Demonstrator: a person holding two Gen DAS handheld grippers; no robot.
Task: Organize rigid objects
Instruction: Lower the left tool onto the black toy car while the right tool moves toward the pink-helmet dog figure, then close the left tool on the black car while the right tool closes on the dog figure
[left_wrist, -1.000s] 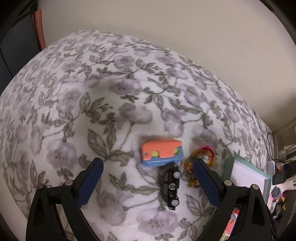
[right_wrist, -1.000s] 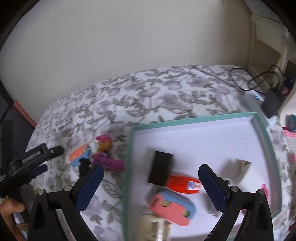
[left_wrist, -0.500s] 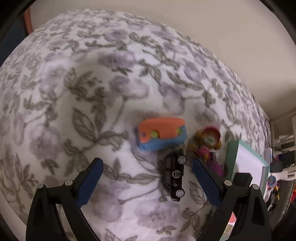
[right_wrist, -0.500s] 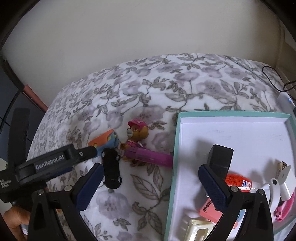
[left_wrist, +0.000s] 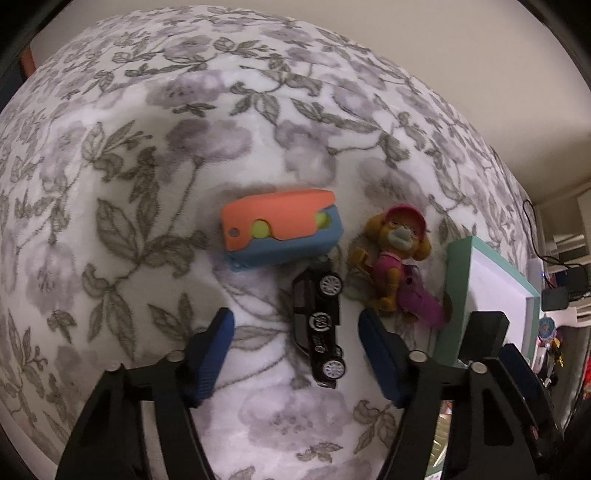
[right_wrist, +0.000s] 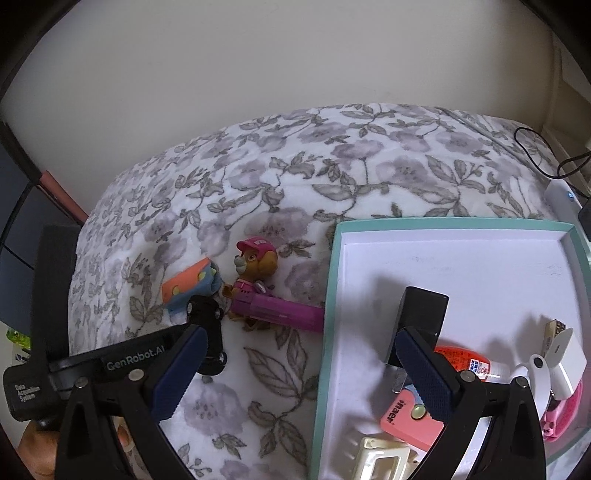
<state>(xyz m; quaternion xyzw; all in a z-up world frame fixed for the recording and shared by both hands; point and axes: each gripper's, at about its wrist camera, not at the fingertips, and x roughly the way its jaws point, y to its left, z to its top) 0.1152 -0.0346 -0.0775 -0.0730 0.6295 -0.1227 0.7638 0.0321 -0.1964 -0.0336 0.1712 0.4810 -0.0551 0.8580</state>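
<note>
Over the floral blanket (left_wrist: 147, 184), the left gripper (left_wrist: 295, 332) is descending, jaws narrowing around the black toy car (left_wrist: 319, 325) without yet pressing it. Beside it are lying the orange-blue toy (left_wrist: 280, 232) and pup figure (left_wrist: 395, 258); teal tray (right_wrist: 328, 295) is waiting nearby. Right gripper (right_wrist: 295, 369) is hovering wide, empty.

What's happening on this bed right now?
A person is tidying small toys into a teal tray. The left claw has come down over a black toy car on the floral blanket; its jaws have just been closing either side of the car, not yet touching it. An orange-and-blue toy and a dog figure lie beside it. The right claw hangs open at the tray's left edge, holding nothing.
</note>
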